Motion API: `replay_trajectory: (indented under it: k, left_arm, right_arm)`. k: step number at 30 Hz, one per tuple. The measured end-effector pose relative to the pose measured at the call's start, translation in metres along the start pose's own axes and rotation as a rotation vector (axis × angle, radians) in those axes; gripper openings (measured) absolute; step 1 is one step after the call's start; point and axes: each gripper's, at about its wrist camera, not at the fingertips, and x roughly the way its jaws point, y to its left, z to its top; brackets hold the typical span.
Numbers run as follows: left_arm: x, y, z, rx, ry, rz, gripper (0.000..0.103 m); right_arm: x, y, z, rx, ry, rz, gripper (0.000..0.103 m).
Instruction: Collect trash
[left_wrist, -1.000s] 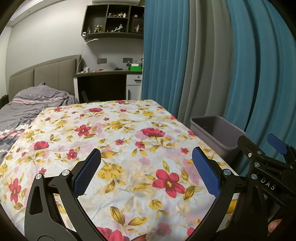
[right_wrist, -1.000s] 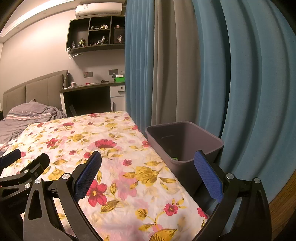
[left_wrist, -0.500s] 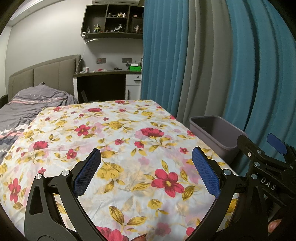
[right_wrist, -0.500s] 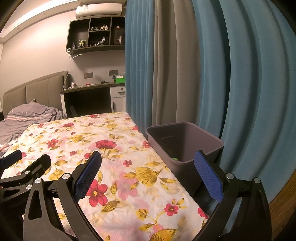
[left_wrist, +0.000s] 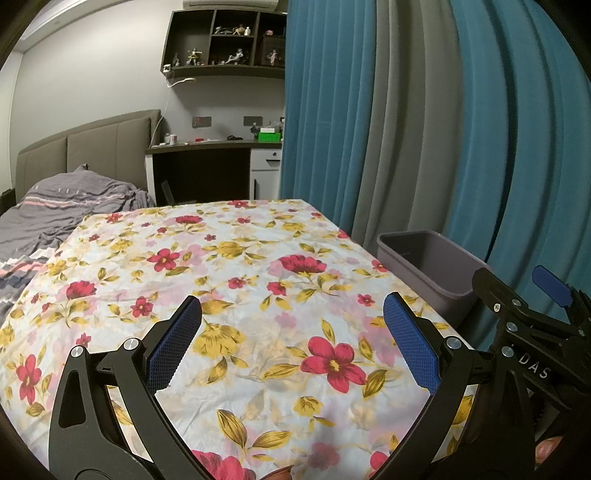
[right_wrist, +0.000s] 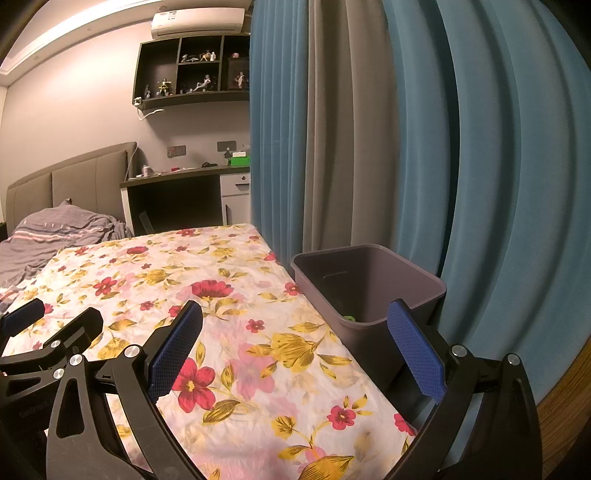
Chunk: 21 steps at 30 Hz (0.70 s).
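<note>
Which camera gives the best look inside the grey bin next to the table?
The right wrist view: it looks down into the grey bin, showing its inner walls and a small green scrap at the bottom. The left wrist view catches the bin from farther off and lower, showing only rim and upper inner wall, with the right gripper overlapping its near corner.

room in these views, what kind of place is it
Most likely a bedroom: a bed with a padded headboard and rumpled grey bedding, a built-in desk under a shelf of figurines, and full-length curtains.
</note>
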Motion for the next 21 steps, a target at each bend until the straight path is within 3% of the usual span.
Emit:
replay_trajectory:
  k: [21]
  left_arm:
    - [-0.0011, -0.0037, 0.0011, -0.001, -0.006, 0.001, 0.097]
  right_arm:
    - [0.0, 0.0004, -0.0012, 0.002, -0.001, 0.0, 0.096]
